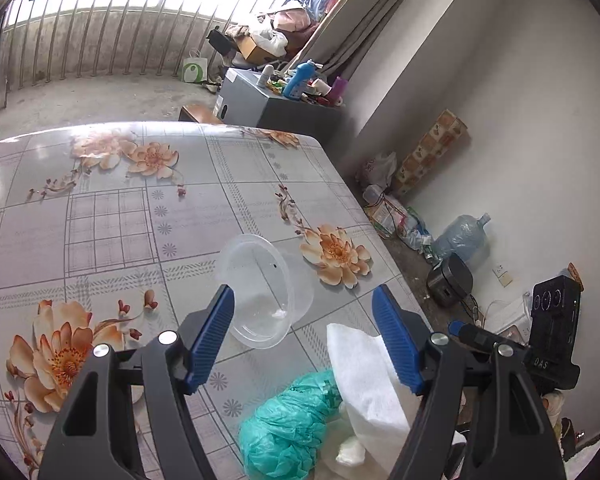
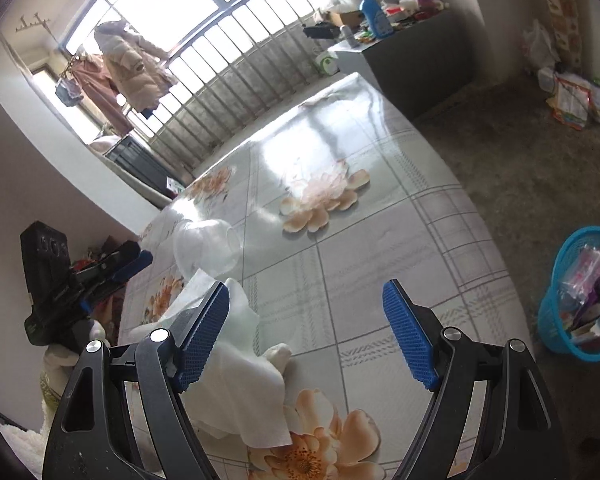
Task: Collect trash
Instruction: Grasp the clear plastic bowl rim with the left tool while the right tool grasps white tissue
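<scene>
A clear plastic container [image 1: 262, 290] lies tipped on its side on the flowered table [image 1: 112, 216]. It also shows in the right wrist view [image 2: 208, 250]. A white paper towel [image 1: 370, 384] and a crumpled teal plastic bag [image 1: 292, 428] lie at the table's near right corner. My left gripper [image 1: 304, 308] is open and empty, just behind the container and over the towel. My right gripper [image 2: 306, 304] is open and empty above the table, its left finger over the white towel [image 2: 240, 380]. The left gripper [image 2: 118, 268] shows at the left of the right wrist view.
A blue basket [image 2: 580, 304] holding trash stands on the floor right of the table. A water jug [image 1: 462, 236], a black pot [image 1: 448, 280] and bags lie along the wall. A grey cabinet [image 1: 276, 104] with bottles stands beyond the table.
</scene>
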A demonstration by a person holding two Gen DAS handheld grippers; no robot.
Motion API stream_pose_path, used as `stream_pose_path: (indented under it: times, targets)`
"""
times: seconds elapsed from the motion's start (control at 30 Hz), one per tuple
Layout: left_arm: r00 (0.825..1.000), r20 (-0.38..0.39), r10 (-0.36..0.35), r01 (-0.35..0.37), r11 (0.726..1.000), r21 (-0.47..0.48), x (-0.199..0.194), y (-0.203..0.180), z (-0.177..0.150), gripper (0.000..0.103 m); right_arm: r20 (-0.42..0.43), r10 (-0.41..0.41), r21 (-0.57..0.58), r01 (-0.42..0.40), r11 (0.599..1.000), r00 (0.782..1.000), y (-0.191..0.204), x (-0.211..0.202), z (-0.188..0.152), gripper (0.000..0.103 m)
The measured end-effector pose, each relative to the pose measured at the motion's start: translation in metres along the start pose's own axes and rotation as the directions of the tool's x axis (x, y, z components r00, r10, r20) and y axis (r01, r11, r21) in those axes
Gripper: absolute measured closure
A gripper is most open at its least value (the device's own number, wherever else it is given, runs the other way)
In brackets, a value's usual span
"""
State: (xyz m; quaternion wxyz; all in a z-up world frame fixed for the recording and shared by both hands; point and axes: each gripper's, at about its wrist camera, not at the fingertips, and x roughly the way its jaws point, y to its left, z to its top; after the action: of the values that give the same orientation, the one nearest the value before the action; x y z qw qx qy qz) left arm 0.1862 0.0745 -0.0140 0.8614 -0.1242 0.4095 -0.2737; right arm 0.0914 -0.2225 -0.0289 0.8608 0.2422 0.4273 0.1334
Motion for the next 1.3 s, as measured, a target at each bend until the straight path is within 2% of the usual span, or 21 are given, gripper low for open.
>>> stream_pose_path:
  times: [0.13,0.27,0.37,0.57,0.73,0.83,0.9,1.0,1.3]
  targets:
    - [0.999,-0.033,0.006,-0.006,1.0,0.007,0.027,0.006,0.001,0.045,-0.082,0.114,0.04,-0.112,0.993,0.99,0.006,0.019,-0.002,0.031]
    - [0.998,-0.064,0.0,0.001,1.0,0.016,0.047,0.009,0.0,0.061,-0.139,0.236,0.122,-0.22,0.968,0.962,0.008,0.029,-0.001,0.038]
    - [0.997,-0.081,0.005,-0.004,1.0,0.024,0.056,0.011,-0.001,0.077,-0.16,0.276,0.155,-0.252,0.955,0.948,0.01,0.034,-0.001,0.043]
    - [0.997,-0.081,-0.007,0.009,1.0,0.026,0.058,0.012,-0.004,0.092,-0.182,0.31,0.185,-0.277,0.943,0.933,0.014,0.04,0.0,0.054]
    - [0.997,-0.073,-0.001,0.005,0.999,0.044,0.053,0.008,-0.006,0.096,-0.188,0.313,0.183,-0.28,0.942,0.931,0.022,0.045,0.001,0.067]
    - [0.998,-0.066,-0.004,0.008,0.999,0.051,0.05,0.006,-0.006,0.096,-0.179,0.316,0.183,-0.284,0.941,0.932,0.021,0.045,0.005,0.077]
    - [0.998,-0.065,-0.008,0.011,0.999,0.051,0.048,0.004,-0.006,0.096,-0.171,0.322,0.189,-0.29,0.938,0.931,0.021,0.046,0.004,0.088]
    - [0.998,-0.061,-0.008,0.011,0.999,0.051,0.046,0.003,-0.005,0.096,-0.151,0.33,0.193,-0.3,0.934,0.932,0.019,0.042,0.003,0.095]
    - [0.999,-0.041,-0.002,0.005,0.998,0.059,0.039,0.004,-0.003,0.098,-0.054,0.411,0.225,-0.39,0.893,0.91,0.007,0.02,0.008,0.099]
